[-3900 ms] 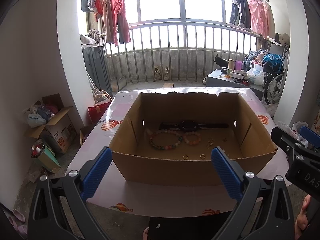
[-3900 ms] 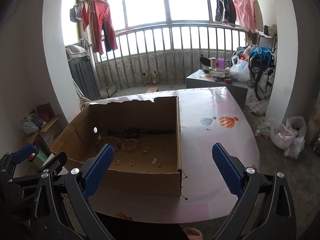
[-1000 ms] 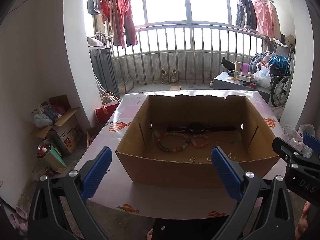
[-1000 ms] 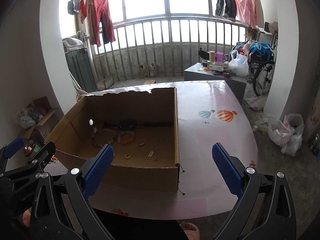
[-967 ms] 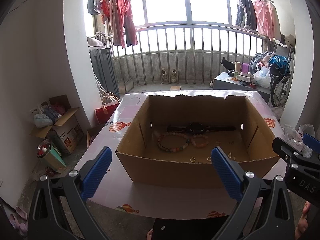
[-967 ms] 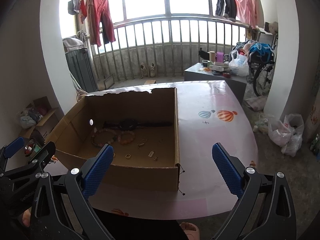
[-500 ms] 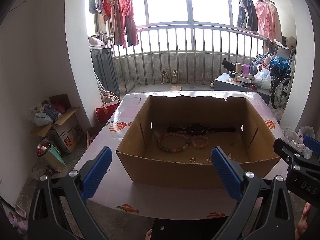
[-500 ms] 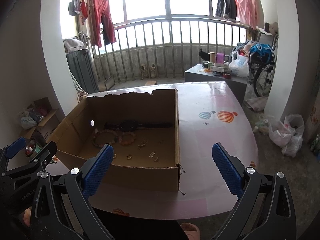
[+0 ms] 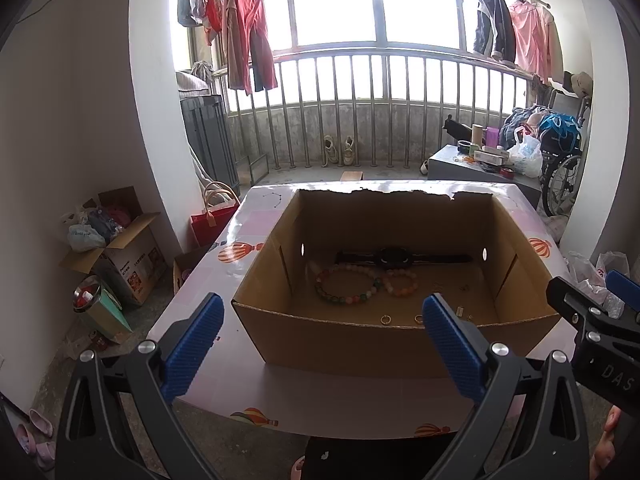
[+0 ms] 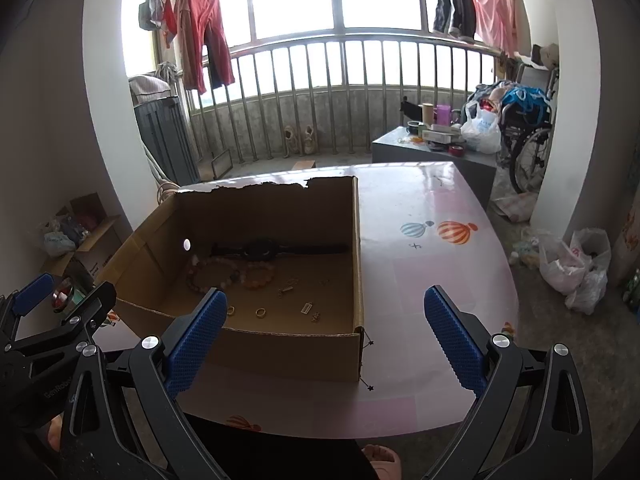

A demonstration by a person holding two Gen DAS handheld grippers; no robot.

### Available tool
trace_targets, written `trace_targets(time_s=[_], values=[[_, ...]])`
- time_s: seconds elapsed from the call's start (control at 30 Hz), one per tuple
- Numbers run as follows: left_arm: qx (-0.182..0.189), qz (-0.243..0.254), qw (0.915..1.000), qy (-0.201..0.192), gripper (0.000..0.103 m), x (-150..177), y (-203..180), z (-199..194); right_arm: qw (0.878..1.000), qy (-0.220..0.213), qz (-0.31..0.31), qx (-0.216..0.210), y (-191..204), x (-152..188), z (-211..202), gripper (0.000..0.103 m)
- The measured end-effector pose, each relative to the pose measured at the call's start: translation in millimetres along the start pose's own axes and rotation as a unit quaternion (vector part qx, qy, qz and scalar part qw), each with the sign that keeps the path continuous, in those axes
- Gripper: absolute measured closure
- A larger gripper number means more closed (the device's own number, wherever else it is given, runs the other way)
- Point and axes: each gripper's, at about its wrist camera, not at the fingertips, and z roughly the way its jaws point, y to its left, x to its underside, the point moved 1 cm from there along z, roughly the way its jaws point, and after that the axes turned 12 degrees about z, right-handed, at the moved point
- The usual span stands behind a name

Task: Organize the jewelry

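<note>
- Jewelry lies loose on the floor of an open cardboard box (image 9: 396, 344) at mid-frame; nothing is held, nothing yet sorted.
- Left gripper (image 9: 320, 344) spreads its blue pads wide and empty at lower frame, short of the box's near wall; right gripper (image 10: 326, 336) is likewise splayed and empty, hovering over the box's near right corner.
- Just beyond the pads, two small rings (image 9: 386, 319) sit close behind the near wall; scattered earrings (image 10: 307, 307) lie toward the right.
- Further in, a large beaded bracelet (image 9: 347, 289) touches a smaller orange bracelet (image 9: 401, 283); a black watch (image 9: 394, 257) stretches along the far wall.
- Box stands on a pink table (image 10: 432, 256) printed with balloons; no tray or divider is visible, so the sorting destination is unclear.
- Judged from this, the job stands at its start; every piece remains to be picked.
</note>
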Motion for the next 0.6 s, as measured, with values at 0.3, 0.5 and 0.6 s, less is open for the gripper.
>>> trace_targets(time_s=[0.3,0.5,0.6], values=[[0.002,-0.001,1.0,0.0,0.005,0.1,-0.5,0.2,1.0,0.001,-0.001,0.0,0.4,0.3,0.4,0.008],[-0.006,0.001,1.0,0.0,0.005,0.5,-1.7,-0.1,1.0,0.001,0.0,0.0,0.7,0.4,0.4,0.008],[-0.003,0.0,1.0,0.0,0.005,0.7,-1.6,-0.6,1.0,0.001,0.0,0.0,0.7,0.4,0.4,0.008]])
